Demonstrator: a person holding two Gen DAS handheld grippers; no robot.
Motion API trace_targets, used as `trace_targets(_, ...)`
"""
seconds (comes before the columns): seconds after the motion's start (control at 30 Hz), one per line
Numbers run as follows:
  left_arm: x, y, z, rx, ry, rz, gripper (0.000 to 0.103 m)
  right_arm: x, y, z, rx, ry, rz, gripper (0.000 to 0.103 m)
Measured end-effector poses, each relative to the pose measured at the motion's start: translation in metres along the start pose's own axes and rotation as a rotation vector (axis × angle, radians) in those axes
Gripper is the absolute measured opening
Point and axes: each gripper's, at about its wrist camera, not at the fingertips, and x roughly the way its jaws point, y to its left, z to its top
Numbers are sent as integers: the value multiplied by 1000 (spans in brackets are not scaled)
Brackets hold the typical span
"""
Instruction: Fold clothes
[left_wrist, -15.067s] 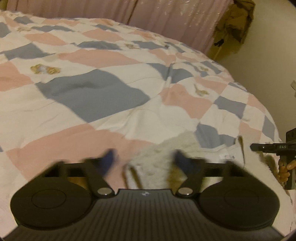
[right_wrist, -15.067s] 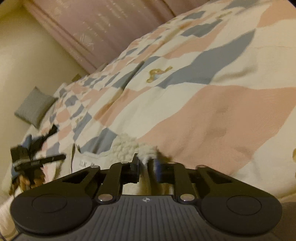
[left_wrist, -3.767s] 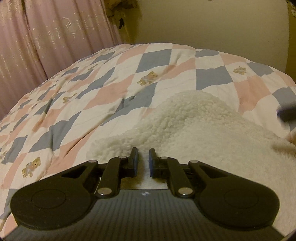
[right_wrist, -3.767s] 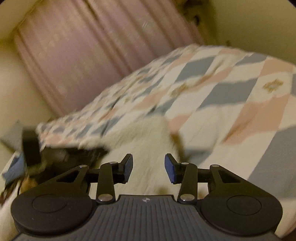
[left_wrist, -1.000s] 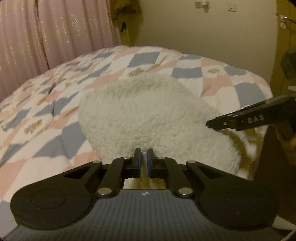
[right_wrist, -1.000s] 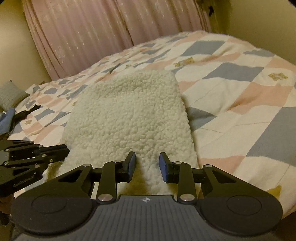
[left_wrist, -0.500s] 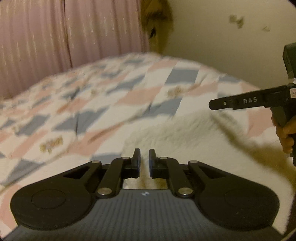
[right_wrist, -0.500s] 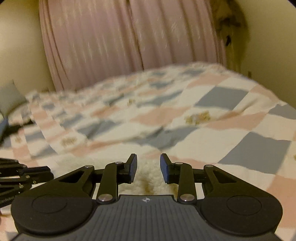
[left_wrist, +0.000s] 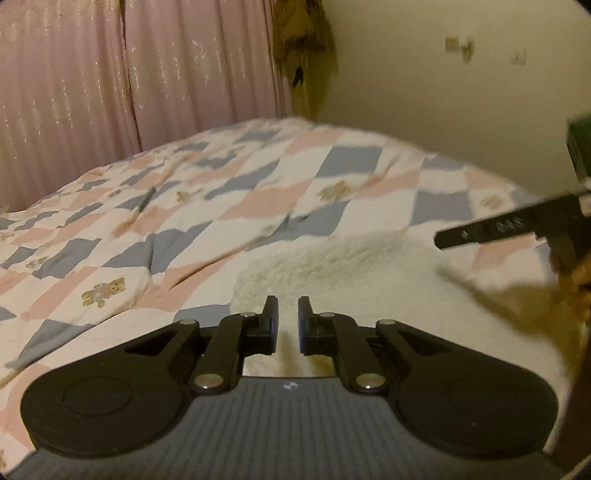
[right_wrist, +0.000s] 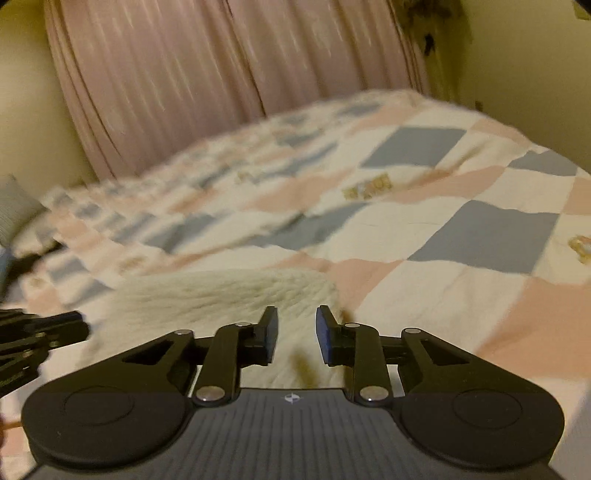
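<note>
Two grippers over a white fleece garment on a quilted bed.

The left gripper hovered above the near edge of the fleece garment, its jaws parted by a narrow gap with nothing held between them. The right gripper hung over the same garment, its jaws set a little wider, also empty. The garment lay flat on the bed, cream-white and woolly, blurred at its edges. The bed carried a quilt of pink, grey-blue and white diamonds. Pink curtains hung behind the bed.
</note>
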Motion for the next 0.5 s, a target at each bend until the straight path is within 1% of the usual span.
trace_targets(0.03,-9,-5,1,11,4,11,8,-15,2,-7,1,-3,2,30)
trace_targets(0.1,-17,-14,-8,14,29,4,8,-40,7,-28,3,4,4,30)
trace_targets(0.17,-25,-24,-16,17,53,-3,9,-54,10,-49,35,31,15,30)
trace_targets(0.2,-28,-28,-20,18,66,-6,10,-55,12,-59,49,56,16,30)
trace_targets(0.27,-14,-37,-31,19,143,-11,10,-51,16,-77,62,120,-15,30)
trace_targets(0.3,-10,-41,-34,35,152,-3,8,-49,17,-84,62,141,-33,30)
trace_targets(0.4,-5,-49,-41,69,171,19,8,-55,21,-84,65,141,-48,30)
trace_targets(0.5,-18,-46,-34,43,168,32,8,-73,25,-76,72,102,-46,31)
